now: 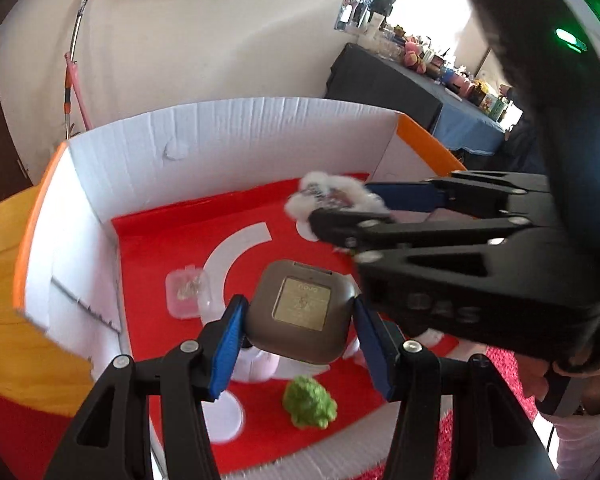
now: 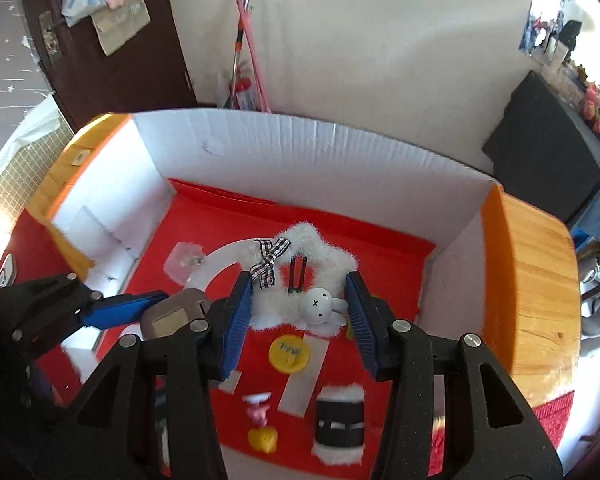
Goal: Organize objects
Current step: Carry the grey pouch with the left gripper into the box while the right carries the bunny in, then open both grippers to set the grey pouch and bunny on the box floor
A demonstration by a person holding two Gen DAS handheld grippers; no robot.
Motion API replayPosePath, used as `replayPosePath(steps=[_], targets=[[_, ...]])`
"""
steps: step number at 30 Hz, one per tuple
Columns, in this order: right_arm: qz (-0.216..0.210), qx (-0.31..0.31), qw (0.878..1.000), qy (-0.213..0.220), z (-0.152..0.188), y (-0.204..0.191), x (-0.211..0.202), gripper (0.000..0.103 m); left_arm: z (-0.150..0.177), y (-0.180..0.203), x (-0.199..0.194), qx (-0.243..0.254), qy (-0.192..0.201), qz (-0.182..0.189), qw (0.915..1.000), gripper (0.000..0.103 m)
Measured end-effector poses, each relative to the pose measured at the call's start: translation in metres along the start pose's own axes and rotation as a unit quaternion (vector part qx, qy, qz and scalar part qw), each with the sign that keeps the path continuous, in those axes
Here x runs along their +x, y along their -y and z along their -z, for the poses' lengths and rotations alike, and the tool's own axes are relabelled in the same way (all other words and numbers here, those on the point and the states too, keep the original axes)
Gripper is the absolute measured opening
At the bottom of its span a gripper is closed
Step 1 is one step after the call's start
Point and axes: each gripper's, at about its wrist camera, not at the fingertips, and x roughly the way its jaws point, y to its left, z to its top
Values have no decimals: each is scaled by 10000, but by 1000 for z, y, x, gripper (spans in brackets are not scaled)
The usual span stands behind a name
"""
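Observation:
My left gripper (image 1: 298,305) is shut on a brown square case (image 1: 300,320) with a gold label, its blue pads pressing both sides, held above the red floor of a white-walled cardboard box (image 1: 220,148). My right gripper (image 2: 298,285) is shut on a fluffy white star ornament (image 2: 312,240) that carries a checked bow and a small white bunny. In the left wrist view the right gripper (image 1: 340,205) reaches in from the right with the fluffy ornament (image 1: 320,189) over the box's back. In the right wrist view the left gripper (image 2: 168,307) and the case (image 2: 172,317) sit low left.
On the box floor lie a clear plastic box (image 1: 186,292), a green fuzzy lump (image 1: 310,402), a yellow disc (image 2: 289,354), a pink trinket (image 2: 258,408), a yellow duck (image 2: 263,439) and a black band with white fur (image 2: 339,420). An orange wooden table (image 2: 536,280) bears the box.

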Motion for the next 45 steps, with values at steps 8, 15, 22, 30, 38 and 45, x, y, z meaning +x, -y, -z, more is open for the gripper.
replayPosePath(steps=[8,15,22,30,38,45], targets=[[-113,167,9988,-441,-15,11,29,45,-13,-1,20,9,-267,28,9996,56],[-85,82,9973,-727,-21,12,44,45,-19,-1,38,87,-470,-72,9988,57],[-82,167,9957,-904,-23,18,54,45,-25,-7,50,95,-577,-142,9982,57],[-304,495,9930,-1029,-20,35,62,45,-26,-14,61,54,-697,-48,9975,56],[-399,548,9919,-1079,-16,40,65,45,-25,-17,70,110,-810,-114,9966,57],[-423,553,9918,-1073,-12,40,63,45,-22,-17,69,149,-779,-142,9968,57]])
